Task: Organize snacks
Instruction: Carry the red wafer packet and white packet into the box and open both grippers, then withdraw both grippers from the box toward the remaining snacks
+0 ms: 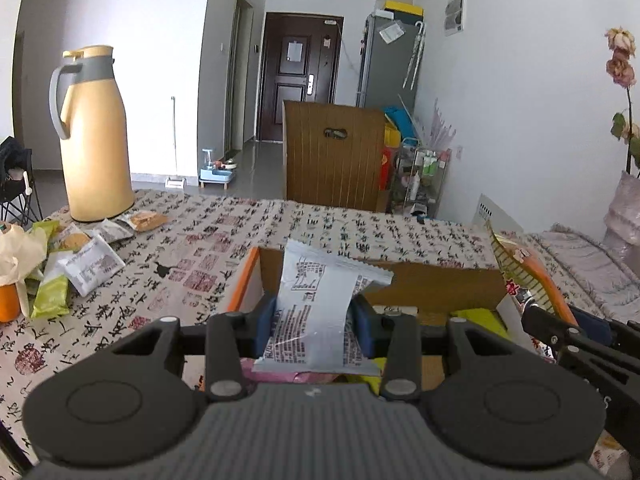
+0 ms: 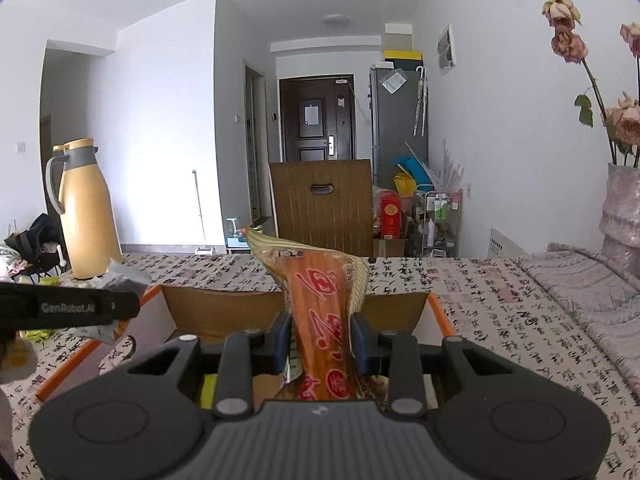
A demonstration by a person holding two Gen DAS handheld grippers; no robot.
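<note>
My left gripper (image 1: 316, 322) is shut on a silver snack packet (image 1: 320, 304) with dark print, held upright over an open cardboard box (image 1: 440, 276) with orange edges. Yellow and pink packets lie in the box below it. My right gripper (image 2: 320, 338) is shut on an orange packet with red characters (image 2: 320, 312), also above the same box (image 2: 224, 306). The right gripper and its packet (image 1: 516, 268) show at the right edge of the left wrist view. The left gripper (image 2: 72, 308) enters the right wrist view from the left.
A pile of loose snack packets (image 1: 76, 264) lies on the patterned tablecloth (image 1: 200, 248) at the left, by a tall yellow thermos jug (image 1: 94, 136). A wooden chair back (image 1: 332, 156) stands behind the table. A vase of dried roses (image 2: 620, 208) stands at the right.
</note>
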